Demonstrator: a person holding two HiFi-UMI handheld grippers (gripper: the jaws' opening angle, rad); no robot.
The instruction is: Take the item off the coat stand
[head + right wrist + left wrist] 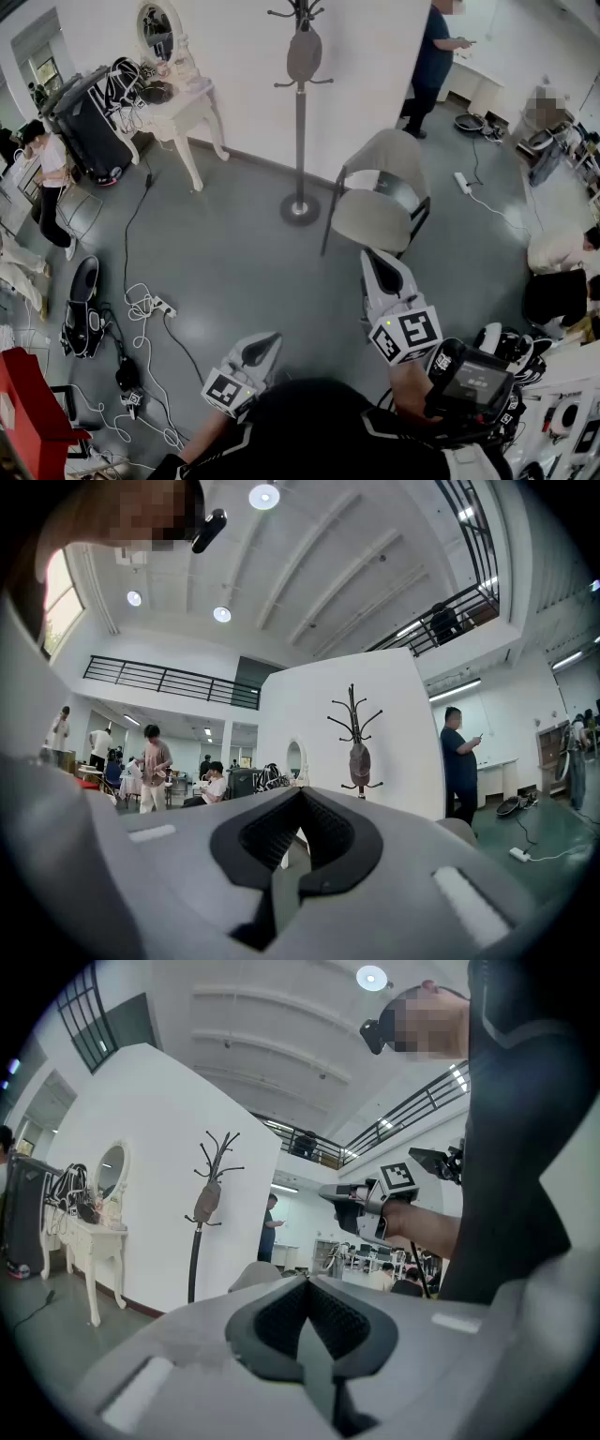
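Evidently, I had not yet reached the coat stand.

In the head view the coat stand (300, 141) stood by the white wall (234, 75), well apart from me across the floor. The grey item (304, 54) hung high on its pole, and a chair (380, 202) stood between it and my right tool (380, 269); the left tool (261, 345) sat nearer my body. In the left gripper view the left tool (309, 1321) was clenched on nothing, held level with the stand off to its left, and I judged it was only being carried. In the right gripper view the right tool (298, 829) was likewise clenched and empty. The grey item (359, 763) lay just right of its line, so I judged it the likelier one to grab, once opened.
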